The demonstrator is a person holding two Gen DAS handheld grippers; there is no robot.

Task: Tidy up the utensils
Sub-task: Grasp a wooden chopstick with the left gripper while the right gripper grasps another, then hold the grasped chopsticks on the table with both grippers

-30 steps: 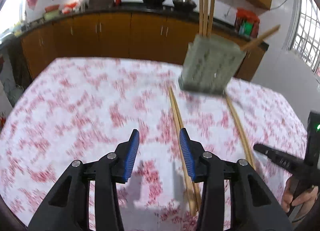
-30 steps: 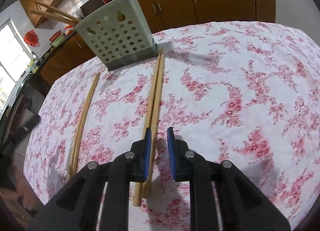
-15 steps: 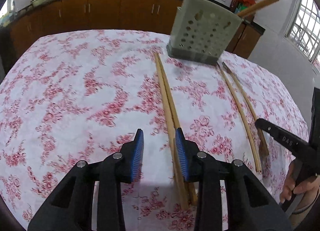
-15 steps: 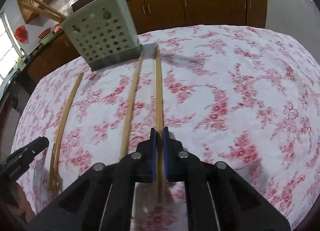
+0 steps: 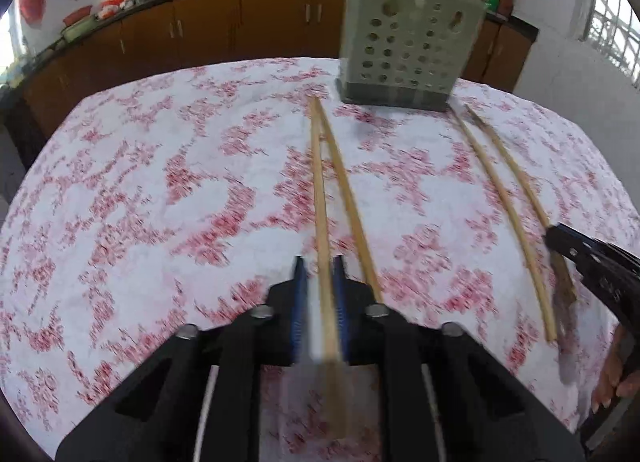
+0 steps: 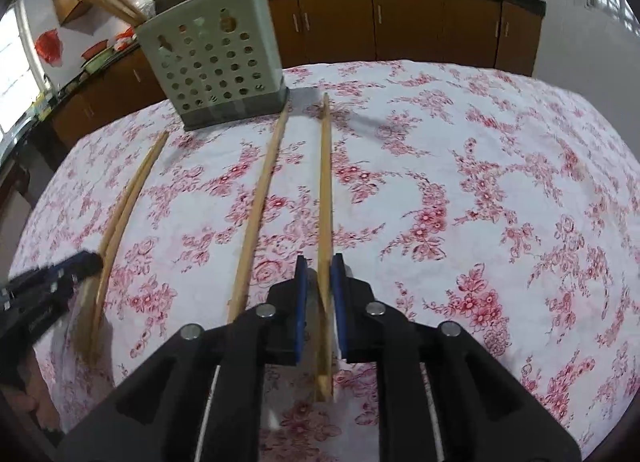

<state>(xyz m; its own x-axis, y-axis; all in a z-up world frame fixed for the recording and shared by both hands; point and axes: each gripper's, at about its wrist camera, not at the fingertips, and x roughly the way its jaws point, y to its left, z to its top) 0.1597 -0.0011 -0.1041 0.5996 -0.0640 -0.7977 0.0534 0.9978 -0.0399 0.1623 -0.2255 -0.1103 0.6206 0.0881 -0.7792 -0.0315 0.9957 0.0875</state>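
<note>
Wooden chopsticks lie on the flowered bench (image 5: 120,222). Your left claw (image 5: 319,294) tilts down at lower centre and pinches one chopstick (image 5: 320,198). Your right claw (image 6: 319,286) slants down likewise, pressed onto another chopstick (image 6: 326,182). Both sticks point toward the perforated holder (image 6: 216,74) in the upper frame.

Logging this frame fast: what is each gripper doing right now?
Left gripper: shut on one chopstick.
Right gripper: shut on another chopstick.
</note>
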